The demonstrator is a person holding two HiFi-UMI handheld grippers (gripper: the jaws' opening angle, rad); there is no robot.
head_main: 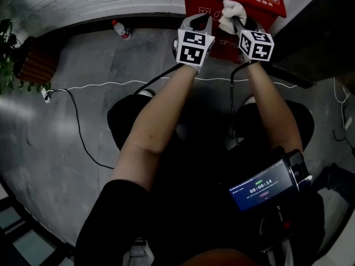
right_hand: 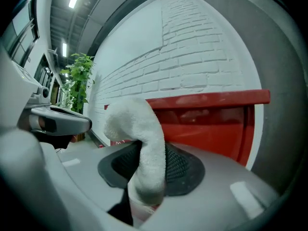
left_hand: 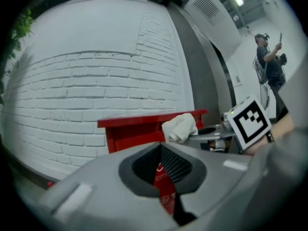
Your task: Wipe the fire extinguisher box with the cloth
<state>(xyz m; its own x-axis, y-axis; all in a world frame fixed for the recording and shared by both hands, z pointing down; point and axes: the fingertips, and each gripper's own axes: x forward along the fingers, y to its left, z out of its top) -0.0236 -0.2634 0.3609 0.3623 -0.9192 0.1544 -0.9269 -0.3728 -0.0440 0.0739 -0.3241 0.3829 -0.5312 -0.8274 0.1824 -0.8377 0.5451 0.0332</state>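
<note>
While the right gripper (right_hand: 150,170) clamps a fold of the white cloth (right_hand: 144,138), the left gripper (left_hand: 166,179) beside it is closed to a slit and empty. Just beyond stands the red fire extinguisher box (right_hand: 211,124), against the brick wall (left_hand: 86,90). A shallow pinch could let the cloth snag on the lid's edge and pull free.

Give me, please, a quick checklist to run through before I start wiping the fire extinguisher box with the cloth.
1. Cloth clamped in right gripper: ok.
2. Left gripper empty, jaws together: ok.
3. Fire extinguisher box straight ahead of both grippers: ok.
4. Cloth touching the box lid: cannot tell.
5. Bottle on the floor, clear of the wiping path: ok.
</note>
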